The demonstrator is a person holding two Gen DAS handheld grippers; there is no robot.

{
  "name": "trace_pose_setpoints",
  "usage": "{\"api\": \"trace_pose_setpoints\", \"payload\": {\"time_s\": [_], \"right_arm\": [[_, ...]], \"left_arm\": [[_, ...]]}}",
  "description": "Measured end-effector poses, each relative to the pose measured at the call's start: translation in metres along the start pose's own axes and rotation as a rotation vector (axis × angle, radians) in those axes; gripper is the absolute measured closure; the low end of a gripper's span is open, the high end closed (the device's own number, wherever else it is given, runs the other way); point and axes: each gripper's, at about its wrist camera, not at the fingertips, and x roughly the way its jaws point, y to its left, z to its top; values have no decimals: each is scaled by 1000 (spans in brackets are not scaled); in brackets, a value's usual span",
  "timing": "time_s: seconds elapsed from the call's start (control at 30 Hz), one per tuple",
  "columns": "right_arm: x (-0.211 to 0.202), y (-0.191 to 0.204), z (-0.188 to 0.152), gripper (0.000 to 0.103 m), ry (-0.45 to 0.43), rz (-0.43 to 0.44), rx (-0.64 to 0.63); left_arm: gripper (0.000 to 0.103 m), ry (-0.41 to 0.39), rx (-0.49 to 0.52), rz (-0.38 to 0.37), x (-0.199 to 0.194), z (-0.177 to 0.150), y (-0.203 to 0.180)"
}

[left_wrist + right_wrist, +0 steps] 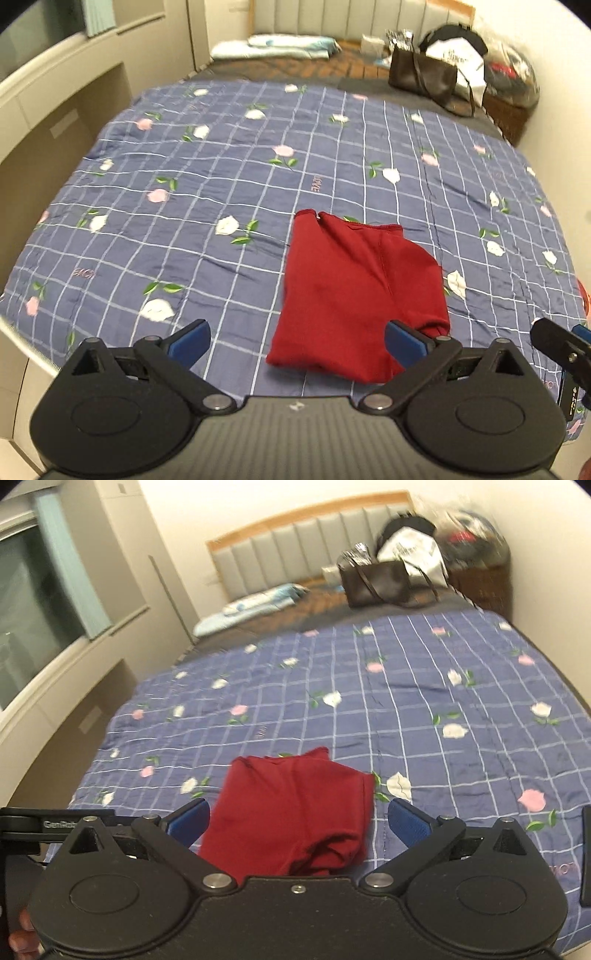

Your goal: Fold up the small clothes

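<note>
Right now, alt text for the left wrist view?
A folded red garment lies on a blue checked floral quilt, just ahead of the open left claw, which holds nothing. The right claw edges in at far right. Bags and a pillow sit near the headboard.

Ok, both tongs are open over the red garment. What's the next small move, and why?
Probably lower the right tongs onto the near right corner of the red garment and pinch it. That corner looks bunched and rumpled, while the rest lies fairly flat on the checked quilt. Both tongs are open and hold nothing; the left tongs sit beside the garment's near left edge.
</note>
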Motion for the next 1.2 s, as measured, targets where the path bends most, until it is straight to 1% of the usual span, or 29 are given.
{"api": "trace_pose_setpoints", "payload": {"time_s": [0.2,0.33,0.47,0.57,0.73,0.93,1.03,1.2], "right_arm": [[-51,10,-21,1,-58,28,-49],[-76,12,-34,1,-76,33,-58],[-94,15,-47,1,-72,31,-64],[-106,18,-57,1,-76,26,-82],[-117,23,-75,1,-47,15,-108],[-125,32,-100,1,-4,-8,-125],[-127,38,-112,1,17,-37,-124],[-121,48,-127,1,66,-61,-100]], "left_arm": [[1,-80,-31,18,-45,-45,10],[1,-158,-50,57,-70,-75,18],[1,-209,-21,103,-92,-97,24],[1,-228,19,118,-101,-108,28],[0,-220,79,118,-108,-124,37],[0,-212,122,79,-109,-139,53],[0,-189,151,74,-105,-146,61],[0,-159,194,55,-99,-158,71]]}}
